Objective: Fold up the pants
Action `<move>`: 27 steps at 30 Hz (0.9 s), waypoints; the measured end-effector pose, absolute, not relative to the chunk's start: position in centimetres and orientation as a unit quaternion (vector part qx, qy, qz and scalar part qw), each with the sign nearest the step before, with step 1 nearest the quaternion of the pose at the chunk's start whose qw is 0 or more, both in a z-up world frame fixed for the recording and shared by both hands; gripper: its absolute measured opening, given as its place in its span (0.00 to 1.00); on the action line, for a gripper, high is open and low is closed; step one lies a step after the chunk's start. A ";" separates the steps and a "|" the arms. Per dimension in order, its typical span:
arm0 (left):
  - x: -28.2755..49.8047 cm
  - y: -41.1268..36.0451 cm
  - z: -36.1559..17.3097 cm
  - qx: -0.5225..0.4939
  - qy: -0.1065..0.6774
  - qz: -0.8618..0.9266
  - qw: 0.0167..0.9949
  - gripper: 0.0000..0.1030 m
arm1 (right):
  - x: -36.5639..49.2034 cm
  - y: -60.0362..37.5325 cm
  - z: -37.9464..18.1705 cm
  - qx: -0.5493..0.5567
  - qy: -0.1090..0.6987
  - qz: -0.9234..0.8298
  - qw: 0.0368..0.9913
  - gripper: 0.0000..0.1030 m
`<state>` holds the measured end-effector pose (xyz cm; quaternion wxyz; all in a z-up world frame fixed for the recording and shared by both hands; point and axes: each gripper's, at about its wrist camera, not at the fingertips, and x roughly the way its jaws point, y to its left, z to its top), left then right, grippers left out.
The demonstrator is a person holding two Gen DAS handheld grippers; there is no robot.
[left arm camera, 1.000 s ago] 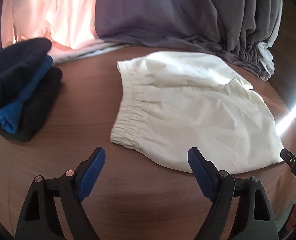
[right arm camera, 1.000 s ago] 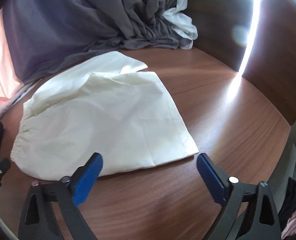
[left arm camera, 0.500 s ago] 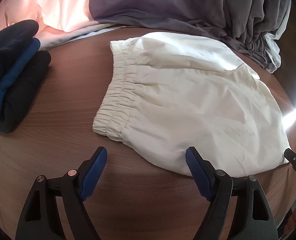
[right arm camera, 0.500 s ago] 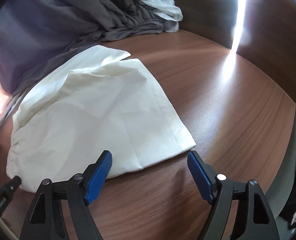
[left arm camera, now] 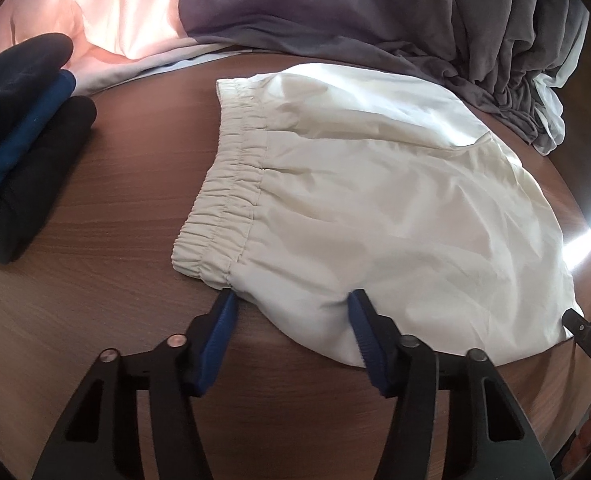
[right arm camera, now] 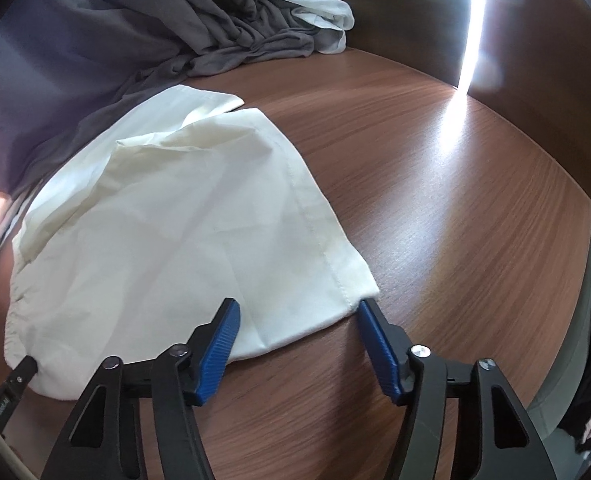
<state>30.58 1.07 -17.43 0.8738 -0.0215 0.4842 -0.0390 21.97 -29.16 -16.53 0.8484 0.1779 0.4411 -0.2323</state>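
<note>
Pants: cream shorts [left arm camera: 375,200] lie flat on the brown wooden surface [left arm camera: 115,220], folded once lengthwise; the gathered elastic waistband [left arm camera: 223,192] faces the left of the left wrist view, the stitched leg hem [right arm camera: 327,248] faces the right of the right wrist view

Left gripper: the left gripper [left arm camera: 291,312] is at the near edge of the shorts, just beside the waistband corner; its jaws have just been closing and stand part-way apart, with the cloth's near edge between them; the pads do not yet press it together

Right gripper: the right gripper [right arm camera: 299,320] is at the near hem corner; its jaws have likewise just been closing, cloth edge between them, not yet pinched; its tip also shows at the right edge of the left wrist view

Folded stack: dark and blue folded clothes [left arm camera: 19,140] lie on the surface, well apart from the waistband on its left

Behind: a grey drape [right arm camera: 135,40] bunches on the surface at the far edge of the shorts; a white cloth [right arm camera: 315,4] sits in its folds; pink fabric [left arm camera: 115,8] glows at the far left

Light: a bright strip of sunlight [right arm camera: 467,40] crosses the surface on the right
</note>
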 end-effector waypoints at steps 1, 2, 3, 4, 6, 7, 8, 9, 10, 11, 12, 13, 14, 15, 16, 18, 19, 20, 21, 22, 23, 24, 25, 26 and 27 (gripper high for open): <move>30.6 1.0 -17.4 -0.023 0.482 -0.039 0.875 0.46 | 21.9 -29.3 -16.5 0.179 0.440 -0.233 0.848 0.57; 30.6 1.0 -17.4 -0.024 0.481 -0.041 0.875 0.42 | 21.9 -29.4 -16.5 0.180 0.440 -0.233 0.848 0.54; 30.5 0.9 -17.4 -0.024 0.481 -0.043 0.875 0.35 | 21.9 -29.5 -16.5 0.180 0.439 -0.235 0.848 0.48; 30.5 0.8 -17.4 -0.025 0.481 -0.046 0.875 0.31 | 21.8 -29.6 -16.5 0.178 0.439 -0.237 0.848 0.45; 30.5 0.5 -17.3 -0.023 0.481 -0.045 0.875 0.28 | 21.9 -29.9 -16.5 0.176 0.437 -0.239 0.849 0.37; 30.4 0.5 -17.3 -0.024 0.480 -0.046 0.876 0.24 | 21.9 -30.0 -16.5 0.175 0.438 -0.238 0.849 0.35; 30.3 0.4 -17.3 -0.024 0.480 -0.048 0.875 0.22 | 22.0 -30.1 -16.4 0.174 0.439 -0.238 0.849 0.29; 30.3 0.2 -17.3 -0.023 0.480 -0.048 0.876 0.20 | 22.0 -30.3 -16.4 0.175 0.438 -0.240 0.849 0.22; 30.2 0.0 -17.2 -0.019 0.478 -0.048 0.877 0.18 | 22.1 -30.5 -16.4 0.175 0.437 -0.242 0.848 0.19; 30.2 -0.1 -17.1 -0.017 0.477 -0.049 0.877 0.16 | 22.1 -30.6 -16.4 0.174 0.437 -0.242 0.849 0.14; 30.2 -0.2 -17.0 -0.016 0.475 -0.049 0.878 0.13 | 22.0 -30.8 -16.3 0.172 0.435 -0.242 0.850 0.12; 30.2 -0.2 -16.9 -0.017 0.473 -0.049 0.879 0.11 | 22.0 -30.8 -16.2 0.169 0.434 -0.240 0.852 0.12; 30.1 -0.2 -16.7 -0.018 0.470 -0.049 0.881 0.09 | 22.0 -30.8 -16.1 0.167 0.433 -0.240 0.853 0.10; 30.1 -0.2 -16.5 -0.018 0.467 -0.049 0.883 0.08 | 22.0 -30.7 -15.9 0.165 0.431 -0.238 0.855 0.08; 30.1 -0.1 -16.3 -0.019 0.465 -0.049 0.884 0.07 | 21.9 -30.6 -15.7 0.163 0.428 -0.237 0.857 0.08; 30.0 0.0 -16.0 -0.022 0.460 -0.050 0.886 0.05 | 21.9 -30.4 -15.1 0.156 0.421 -0.233 0.863 0.07; 29.9 0.0 -15.9 -0.022 0.458 -0.051 0.887 0.04 | 21.8 -30.3 -14.6 0.152 0.417 -0.230 0.866 0.07; 29.8 0.0 -15.7 -0.023 0.456 -0.051 0.888 0.04 | 21.8 -30.2 -14.3 0.150 0.413 -0.227 0.869 0.06; 29.8 0.0 -15.5 -0.024 0.452 -0.051 0.890 0.04 | 21.7 -30.1 -14.0 0.149 0.410 -0.225 0.872 0.06; 29.7 0.0 -15.2 -0.025 0.449 -0.051 0.892 0.03 | 21.7 -30.1 -13.6 0.150 0.406 -0.221 0.874 0.06; 29.6 0.0 -14.9 -0.027 0.445 -0.051 0.894 0.03 | 21.8 -30.1 -13.3 0.150 0.404 -0.219 0.875 0.06; 29.5 0.0 -14.6 -0.027 0.442 -0.051 0.895 0.03 | 21.8 -30.0 -12.8 0.150 0.400 -0.215 0.878 0.06; 29.5 0.0 -14.4 -0.028 0.439 -0.052 0.896 0.03 | 21.7 -30.0 -12.5 0.150 0.397 -0.213 0.880 0.06; 29.4 0.1 -14.1 -0.030 0.436 -0.052 0.898 0.03 | 21.7 -30.0 -12.1 0.150 0.394 -0.209 0.882 0.05; 29.5 0.1 -13.9 -0.032 0.434 -0.052 0.899 0.03 | 21.7 -29.9 -11.7 0.150 0.389 -0.206 0.885 0.05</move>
